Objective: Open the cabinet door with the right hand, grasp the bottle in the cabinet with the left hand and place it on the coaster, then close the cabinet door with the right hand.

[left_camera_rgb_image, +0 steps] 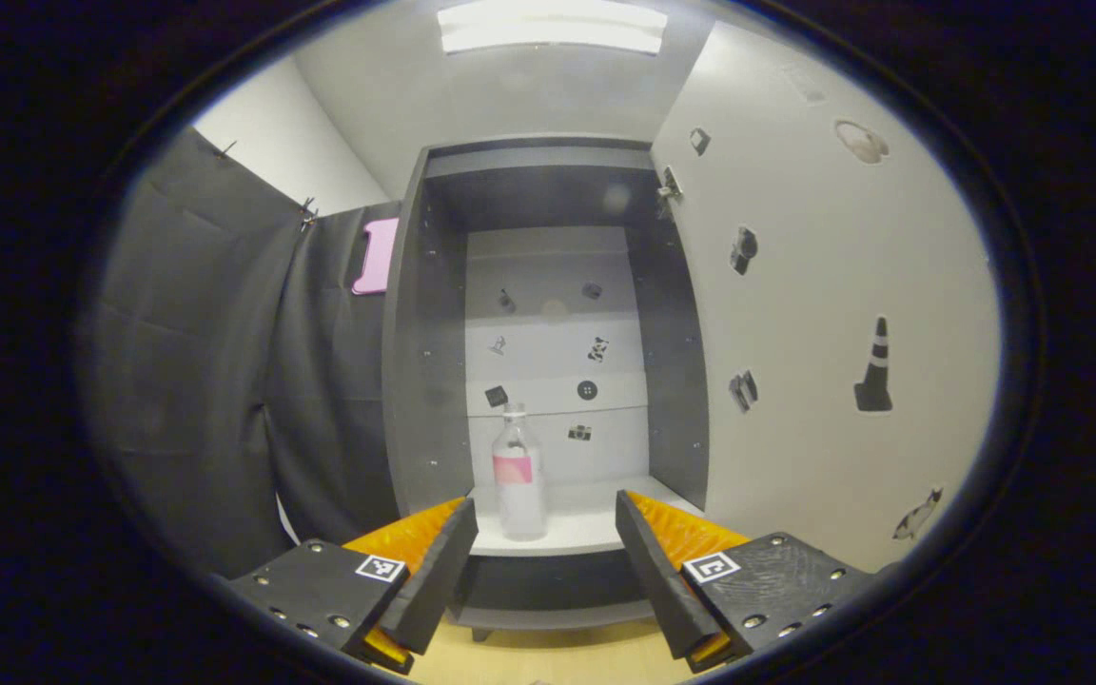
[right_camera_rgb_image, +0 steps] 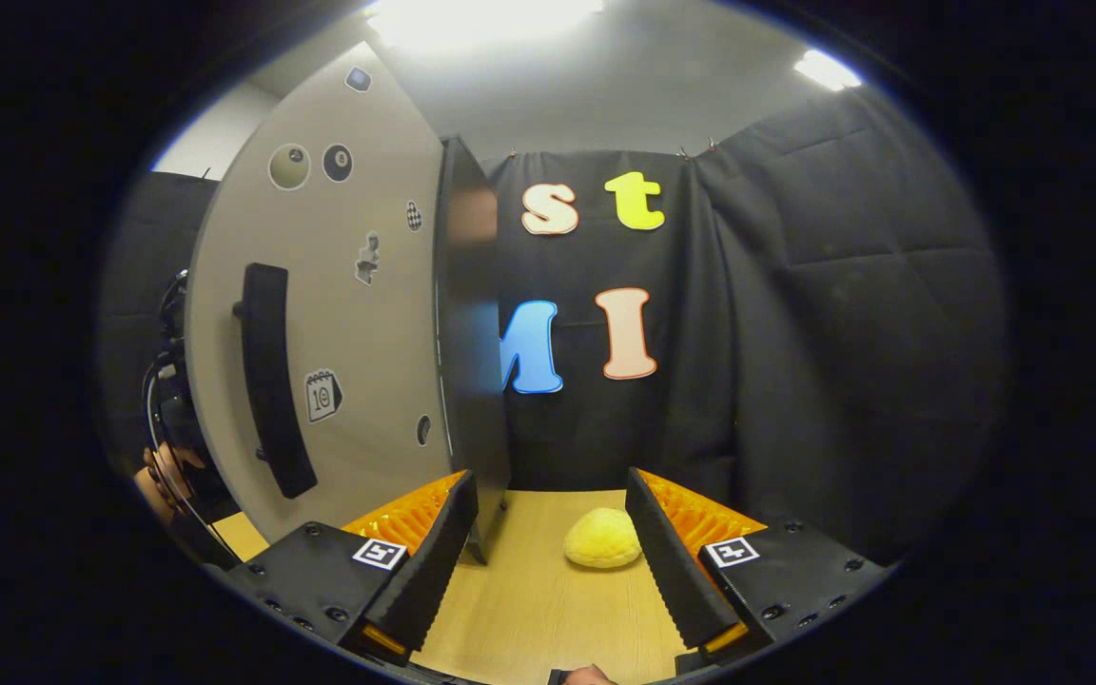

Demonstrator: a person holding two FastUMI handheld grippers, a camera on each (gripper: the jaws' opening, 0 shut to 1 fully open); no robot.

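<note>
With its jaws spread wide and empty, the left gripper [left_camera_rgb_image: 546, 538] faces the clear plastic bottle with a pink label [left_camera_rgb_image: 519, 473], upright on the white bottom shelf of the open dark grey cabinet [left_camera_rgb_image: 424, 362], its pale stickered door [left_camera_rgb_image: 833, 314] swung out to the right. Likewise released, the right gripper [right_camera_rgb_image: 552, 547] hangs over the light wooden table [right_camera_rgb_image: 548, 609], a domed yellow coaster [right_camera_rgb_image: 602, 538] between its fingers farther off, the door's black bar handle [right_camera_rgb_image: 272, 381] to the left.

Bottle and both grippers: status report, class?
Left gripper open, facing bottle upright on cabinet shelf. Right gripper open, empty. Cabinet door open. Path clear.
</note>
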